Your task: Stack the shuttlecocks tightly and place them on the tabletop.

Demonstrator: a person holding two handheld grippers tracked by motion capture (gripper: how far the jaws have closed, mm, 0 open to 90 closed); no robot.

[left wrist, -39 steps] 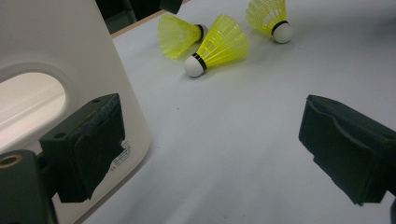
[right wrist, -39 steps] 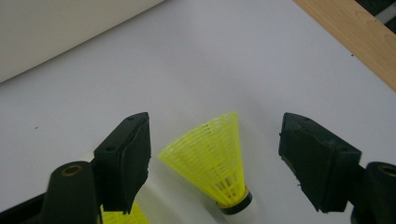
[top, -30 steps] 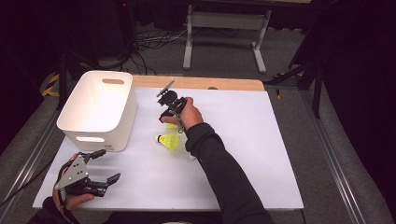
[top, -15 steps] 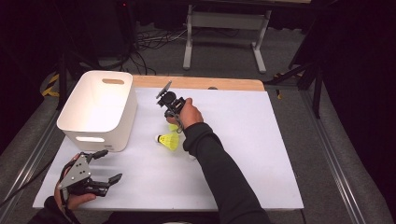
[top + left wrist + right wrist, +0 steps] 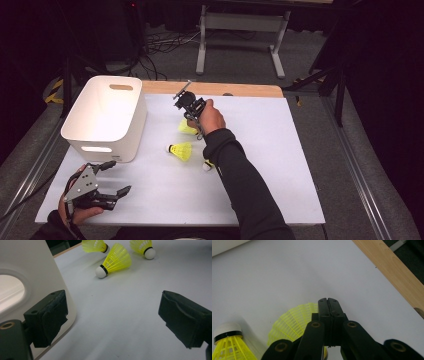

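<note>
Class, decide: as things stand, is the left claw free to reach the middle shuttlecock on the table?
Probably yes. The left claw is open, and bare table lies between it and the middle shuttlecock. The white bin sits off to the side.

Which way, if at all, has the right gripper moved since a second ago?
Cannot tell. In the high view the right gripper sits about where it did against the white bin, beside the wooden strip.

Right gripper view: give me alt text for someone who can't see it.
The right gripper has its black jaws pressed together, clamped on the skirt rim of a yellow shuttlecock above the white table. A second shuttlecock sits at lower left, and a wooden edge strip crosses the upper right.
</note>
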